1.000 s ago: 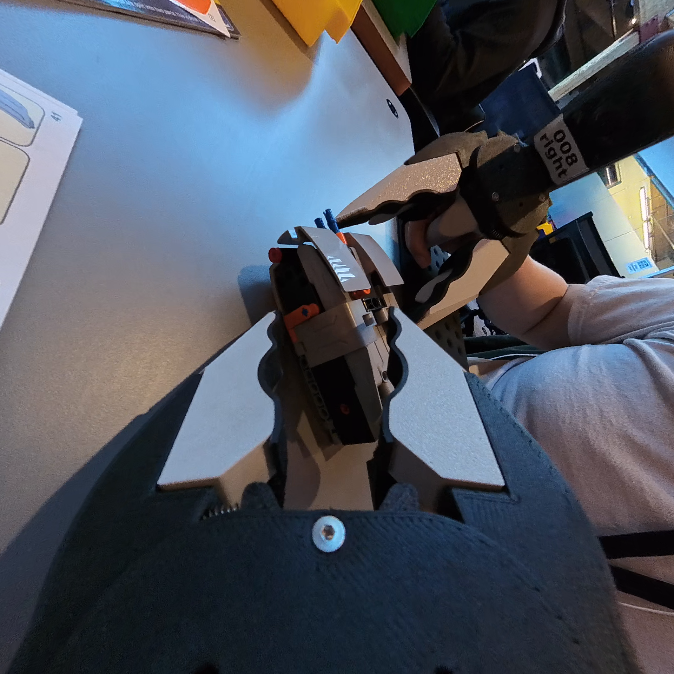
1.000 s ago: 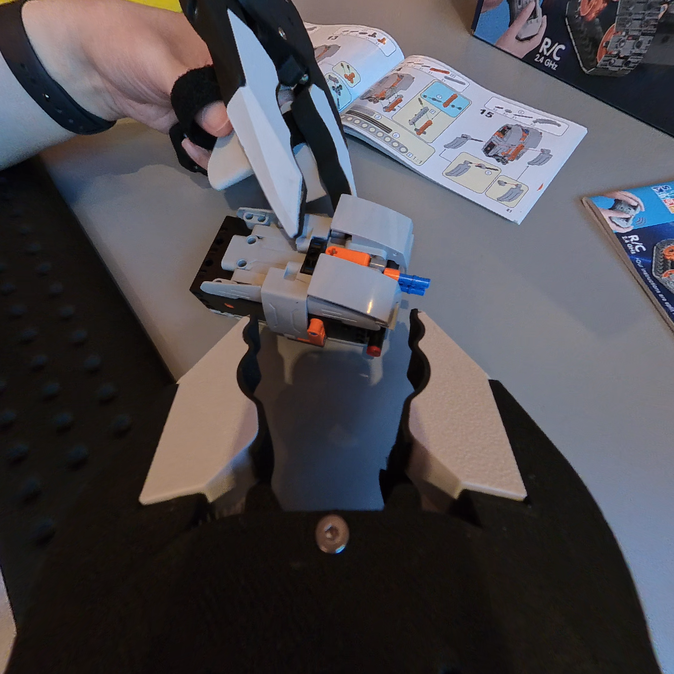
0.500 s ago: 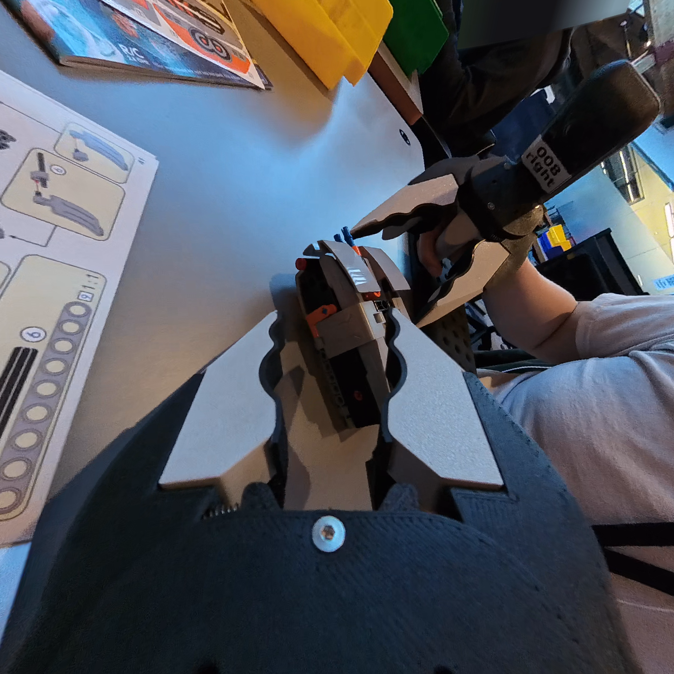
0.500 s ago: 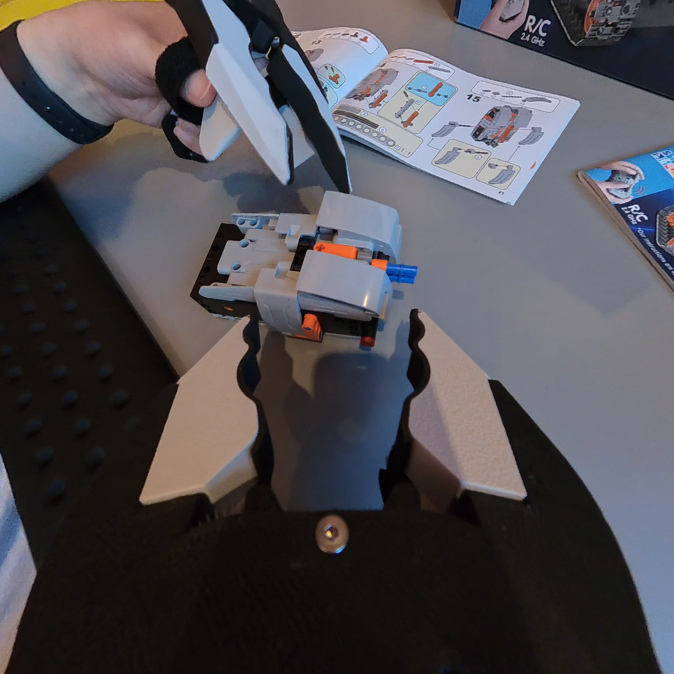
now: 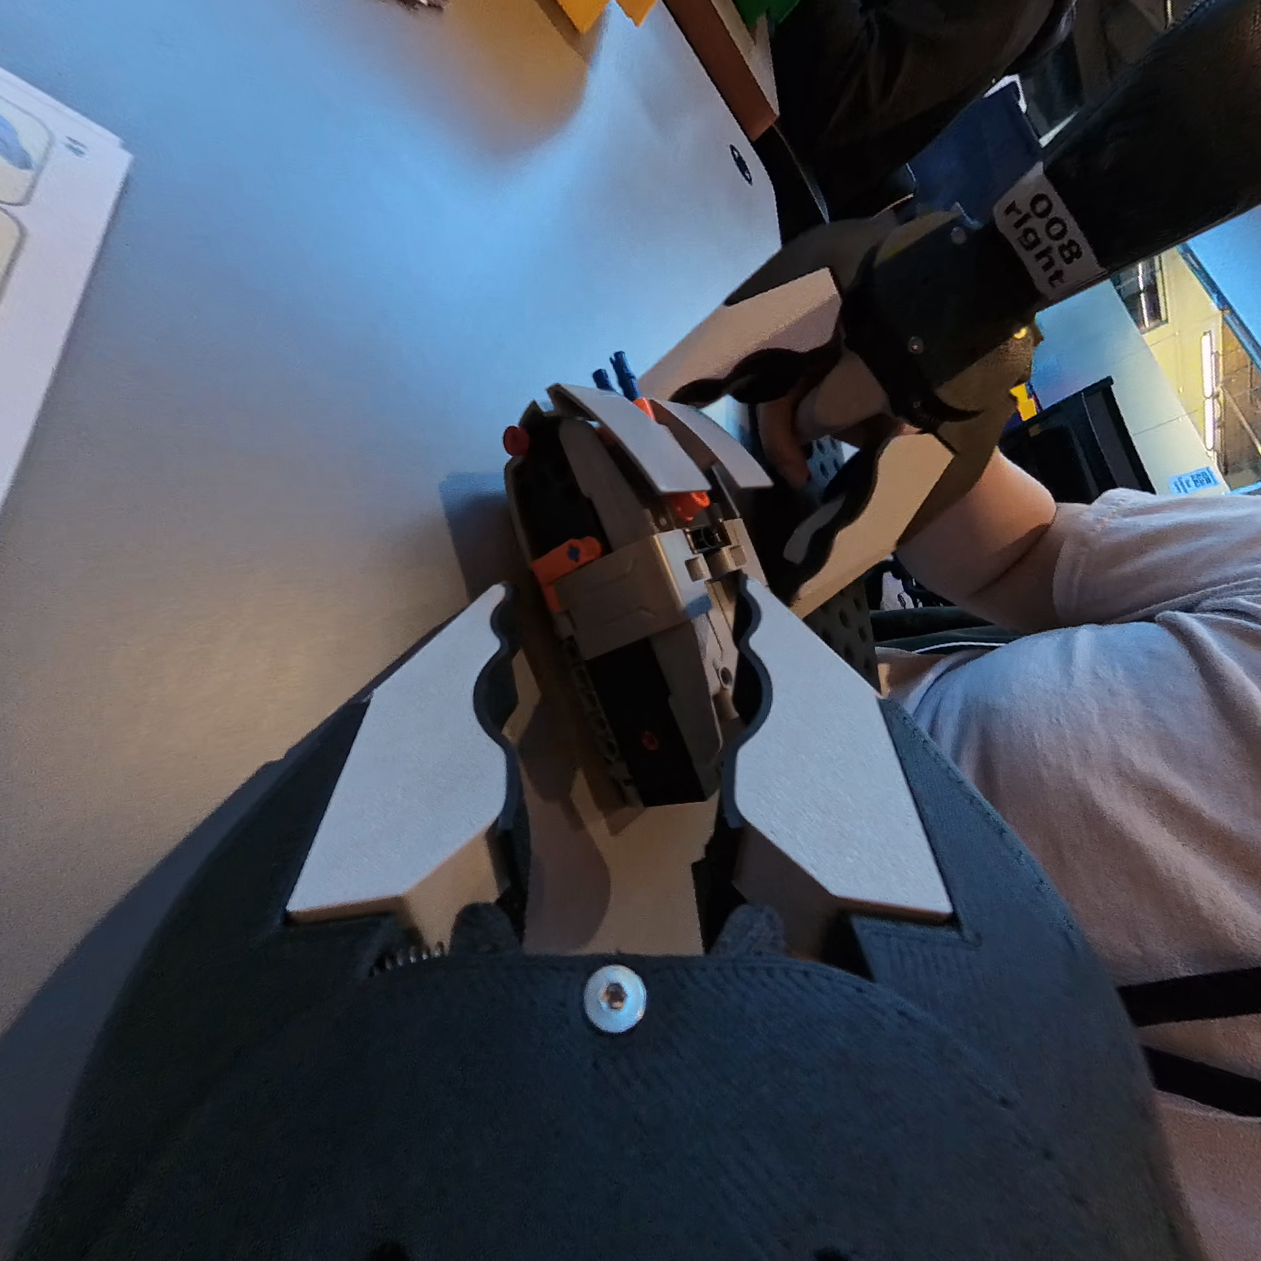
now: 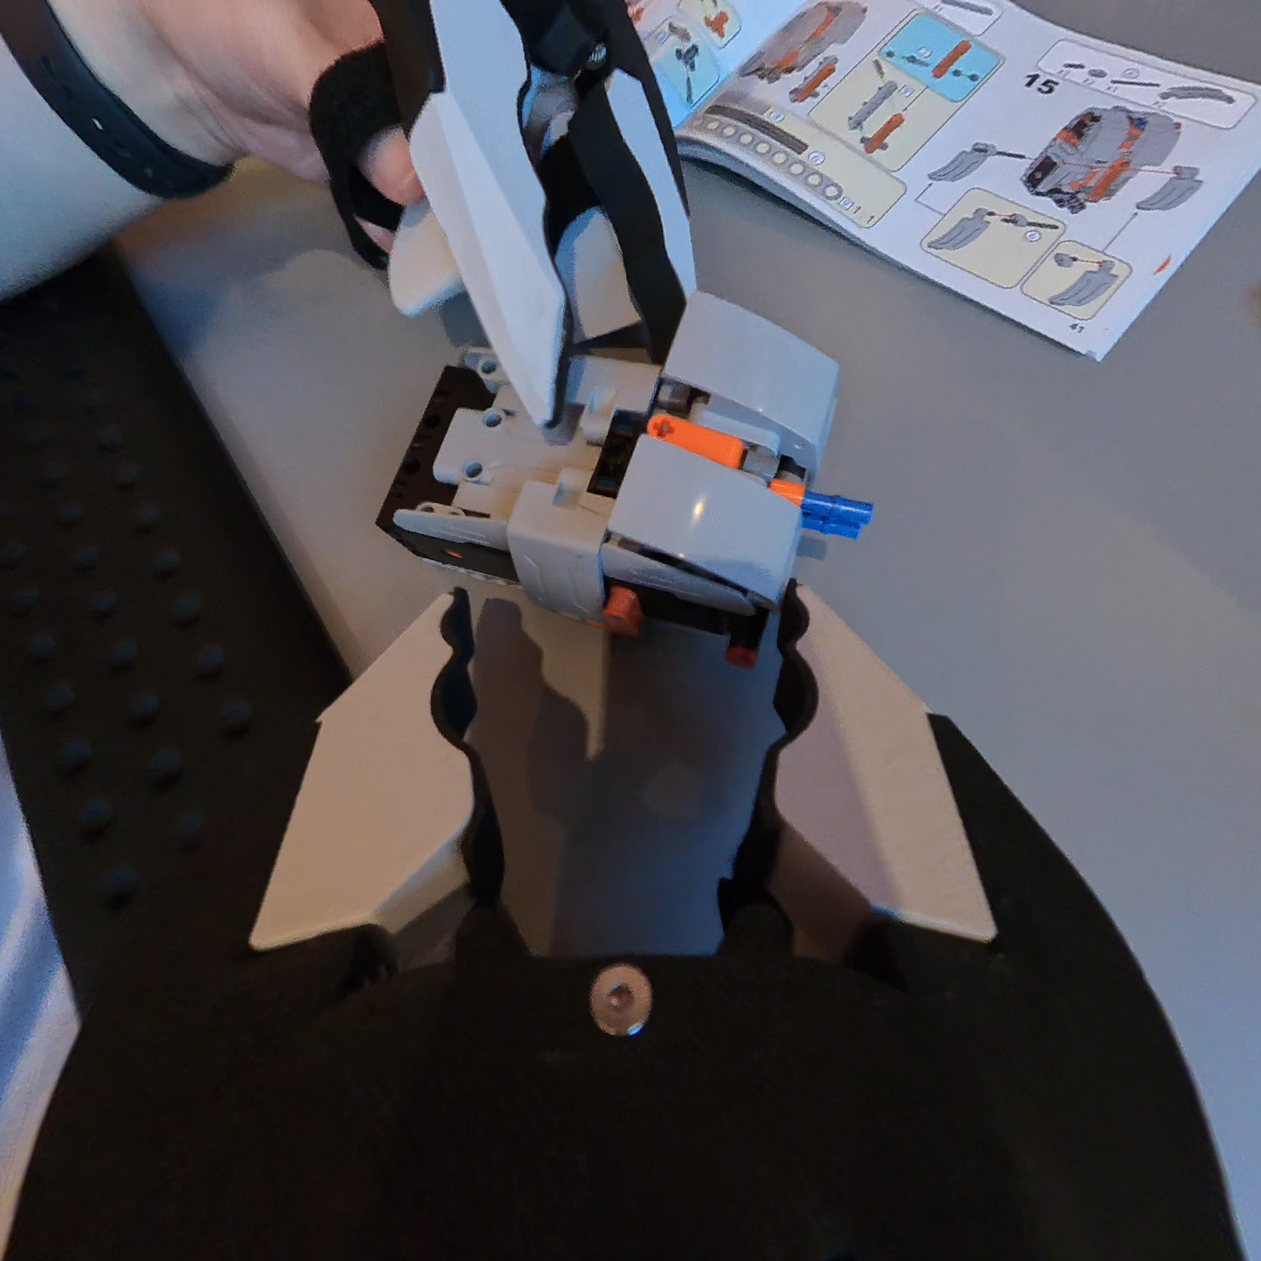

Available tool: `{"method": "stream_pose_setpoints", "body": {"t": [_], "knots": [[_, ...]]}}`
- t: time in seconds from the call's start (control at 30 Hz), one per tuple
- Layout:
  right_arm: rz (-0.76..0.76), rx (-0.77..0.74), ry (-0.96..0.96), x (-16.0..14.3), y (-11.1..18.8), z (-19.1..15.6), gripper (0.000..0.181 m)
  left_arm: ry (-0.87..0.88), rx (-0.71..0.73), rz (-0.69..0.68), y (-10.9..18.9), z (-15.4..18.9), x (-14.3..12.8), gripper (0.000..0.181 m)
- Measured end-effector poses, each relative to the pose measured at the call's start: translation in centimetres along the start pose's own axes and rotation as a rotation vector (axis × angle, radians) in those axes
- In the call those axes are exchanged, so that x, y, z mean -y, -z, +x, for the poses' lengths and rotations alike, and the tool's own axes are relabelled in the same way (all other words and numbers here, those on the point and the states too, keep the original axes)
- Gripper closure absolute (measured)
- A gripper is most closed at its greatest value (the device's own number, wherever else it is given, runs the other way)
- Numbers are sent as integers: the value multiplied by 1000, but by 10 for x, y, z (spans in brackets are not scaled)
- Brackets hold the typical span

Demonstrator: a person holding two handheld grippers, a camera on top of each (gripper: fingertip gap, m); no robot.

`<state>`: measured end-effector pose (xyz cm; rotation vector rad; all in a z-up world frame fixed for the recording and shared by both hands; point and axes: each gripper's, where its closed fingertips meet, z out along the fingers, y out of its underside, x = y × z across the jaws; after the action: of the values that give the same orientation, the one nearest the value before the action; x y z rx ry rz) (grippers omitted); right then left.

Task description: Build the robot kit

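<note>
Left wrist view: the left gripper has dropped back over the grey, black and orange brick model, which lies on the grey table and now reaches deeper between the fingers than half a second ago. The jaws stand parted no narrower than before. The right-hand finger appears to touch the model's side and a gap shows at the other, so it looks astride the model rather than clamped on it. Beyond the model's far end the right gripper hangs spread and empty. Right wrist view: the left gripper, lifted clear a moment ago, has its tips down on the model's pale rear blocks again, behind the curved panels, with a person's hand on its grip. The right gripper has closed in, its wide-open, empty jaws level with the model's near edge. The model sits near the table edge, beside a black studded mat. An open instruction booklet lies well beyond it.
</note>
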<state>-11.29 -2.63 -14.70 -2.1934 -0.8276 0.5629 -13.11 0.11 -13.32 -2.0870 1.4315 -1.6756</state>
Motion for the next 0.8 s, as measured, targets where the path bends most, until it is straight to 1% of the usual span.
{"method": "stream_pose_setpoints", "body": {"t": [0.13, 0.3, 0.53, 0.7, 0.8], "knots": [[-55, -33, 88, -8, -7, 6, 93, 0, -8, -7, -4, 2, -1, 122], [-25, -48, 113, -2, -9, 10, 103, 12, 0, -8, -5, 0, -2, 130], [-19, -69, 198, 2, -8, 13, 104, -16, 27, -5, -6, -1, -2, 130], [-33, -50, 224, 3, -8, 13, 104, -37, 34, -9, -7, -1, -2, 131], [-44, -22, 199, 1, -8, 12, 103, -41, 33, -19, -7, -1, -3, 131]]}}
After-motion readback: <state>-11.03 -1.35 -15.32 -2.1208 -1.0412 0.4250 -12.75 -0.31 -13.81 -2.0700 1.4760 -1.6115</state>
